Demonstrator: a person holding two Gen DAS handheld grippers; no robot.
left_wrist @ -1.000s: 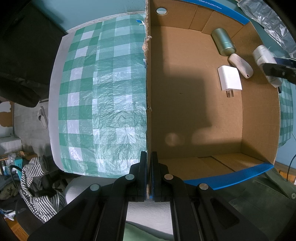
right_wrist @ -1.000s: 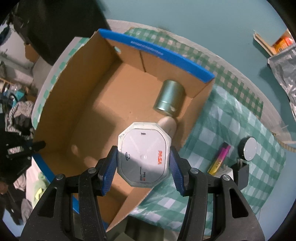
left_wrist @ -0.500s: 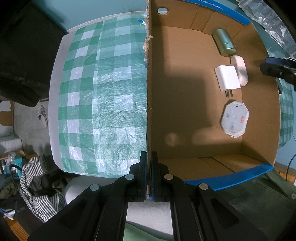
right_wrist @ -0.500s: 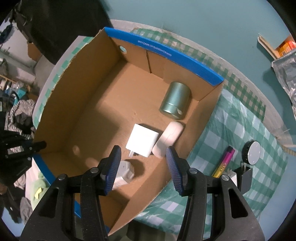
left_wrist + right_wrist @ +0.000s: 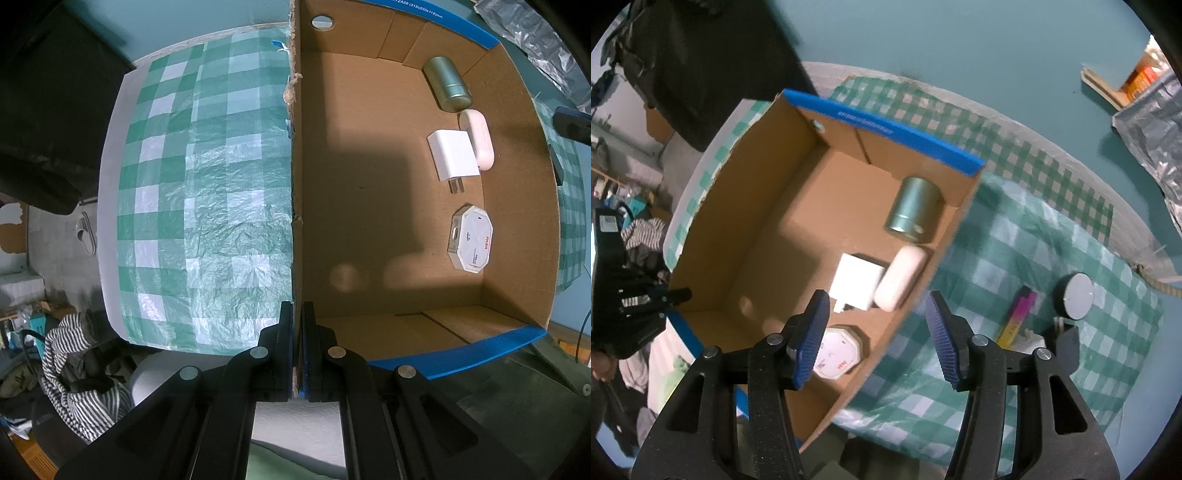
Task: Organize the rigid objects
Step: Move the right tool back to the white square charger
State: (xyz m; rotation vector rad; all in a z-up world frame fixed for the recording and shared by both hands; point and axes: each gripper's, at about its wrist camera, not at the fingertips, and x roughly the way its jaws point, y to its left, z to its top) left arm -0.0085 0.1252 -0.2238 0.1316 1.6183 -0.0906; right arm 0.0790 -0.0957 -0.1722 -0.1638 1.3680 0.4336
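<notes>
My left gripper (image 5: pixel 297 314) points straight down, shut on the near end of the cardboard box's left wall (image 5: pixel 295 184). On the box floor along the right wall lie a green metal cylinder (image 5: pixel 447 88), a white oval case (image 5: pixel 478 138), a white plug charger (image 5: pixel 453 155) and a white octagonal device (image 5: pixel 470 239). My right gripper (image 5: pixel 877 295) hangs above the box's right wall (image 5: pixel 923 280); its jaws are opening, with nothing between them. Below it I see the octagonal device (image 5: pixel 839 356), the charger (image 5: pixel 857 282), the oval case (image 5: pixel 901 282) and the cylinder (image 5: pixel 916 208).
The box stands on a green checked cloth (image 5: pixel 1015 236). To its right on the cloth lie a pink-and-yellow stick (image 5: pixel 1015 317), a round black puck with a grey top (image 5: pixel 1076 295) and a dark adapter (image 5: pixel 1067 343). A crinkled foil bag (image 5: pixel 1152 122) lies beyond.
A second ago the right gripper held the octagonal device over the box. It let go, the device now lies on the box floor, and the gripper rose and drifted toward the right wall.
</notes>
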